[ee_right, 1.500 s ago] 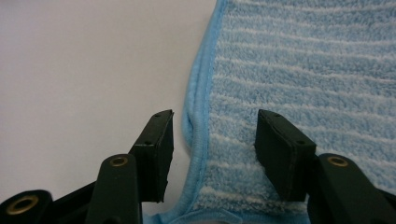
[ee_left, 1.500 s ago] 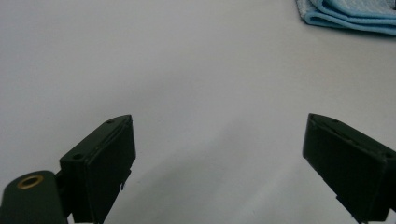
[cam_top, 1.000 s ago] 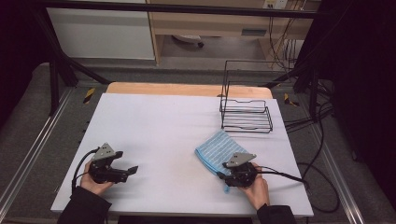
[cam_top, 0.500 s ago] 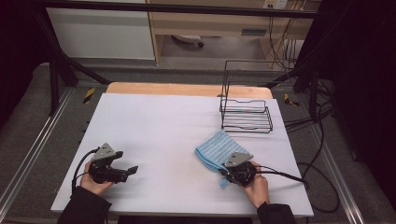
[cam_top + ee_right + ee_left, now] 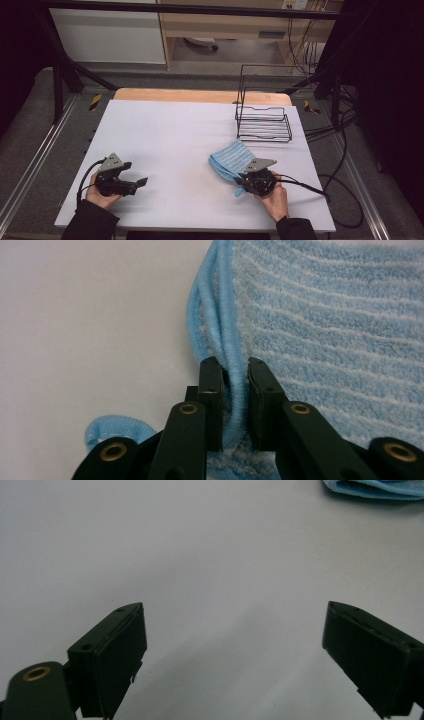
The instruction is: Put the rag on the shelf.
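Note:
A folded light-blue striped cloth lies on the white table at the near right. My right gripper sits at the cloth's near corner; its jaws have just been closing and now pinch the cloth's rolled hem between the pads. A small blue loop of the cloth pokes out under the gripper on its left. My left gripper rests on the table at the near left, open, nothing between its fingers. The cloth's edge shows far off in the left gripper view.
A black wire rack stands at the table's far right, beyond the cloth. Cables trail from the right gripper off the table's right edge. A wooden strip runs along the far edge.
The right gripper has shifted slightly toward the cloth's near corner, and the cloth's near edge has bunched up at its jaws. The left gripper has stayed put.

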{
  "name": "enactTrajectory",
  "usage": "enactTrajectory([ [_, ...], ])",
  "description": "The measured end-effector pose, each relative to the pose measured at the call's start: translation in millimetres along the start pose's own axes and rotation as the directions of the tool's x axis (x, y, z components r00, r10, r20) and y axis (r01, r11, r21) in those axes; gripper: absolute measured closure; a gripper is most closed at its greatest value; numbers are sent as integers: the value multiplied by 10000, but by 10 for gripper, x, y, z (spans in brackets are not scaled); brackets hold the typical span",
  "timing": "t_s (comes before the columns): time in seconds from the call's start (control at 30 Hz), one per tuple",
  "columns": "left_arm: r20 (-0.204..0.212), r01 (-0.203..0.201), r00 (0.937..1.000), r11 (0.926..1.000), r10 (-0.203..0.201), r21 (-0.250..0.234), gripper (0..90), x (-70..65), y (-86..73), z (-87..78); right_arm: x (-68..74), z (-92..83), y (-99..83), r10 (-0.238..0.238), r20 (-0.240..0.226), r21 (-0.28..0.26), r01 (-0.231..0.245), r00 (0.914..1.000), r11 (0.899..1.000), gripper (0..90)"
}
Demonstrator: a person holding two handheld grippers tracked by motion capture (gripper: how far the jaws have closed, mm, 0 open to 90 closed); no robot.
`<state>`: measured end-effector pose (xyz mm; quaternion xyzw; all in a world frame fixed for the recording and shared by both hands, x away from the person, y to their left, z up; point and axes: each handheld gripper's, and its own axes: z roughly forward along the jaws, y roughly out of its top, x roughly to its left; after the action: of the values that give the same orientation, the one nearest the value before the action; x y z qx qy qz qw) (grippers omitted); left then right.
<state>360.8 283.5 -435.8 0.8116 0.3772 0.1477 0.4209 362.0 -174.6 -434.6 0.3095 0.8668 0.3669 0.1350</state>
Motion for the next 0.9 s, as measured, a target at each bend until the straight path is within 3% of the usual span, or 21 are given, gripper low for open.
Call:
enactTrajectory([
  [0.37, -34, -7, 10000, 10000, 7, 53, 104, 0, -1, 3, 119, -34, 123, 1136, -722, -407, -1168, 9909, 9923, 795],
  [0.9, -83, 15, 10000, 10000, -14, 76, 104, -10, -1, 6, 372, 208, 397, 1780, -866, -386, -1818, 9802, 9826, 795],
])
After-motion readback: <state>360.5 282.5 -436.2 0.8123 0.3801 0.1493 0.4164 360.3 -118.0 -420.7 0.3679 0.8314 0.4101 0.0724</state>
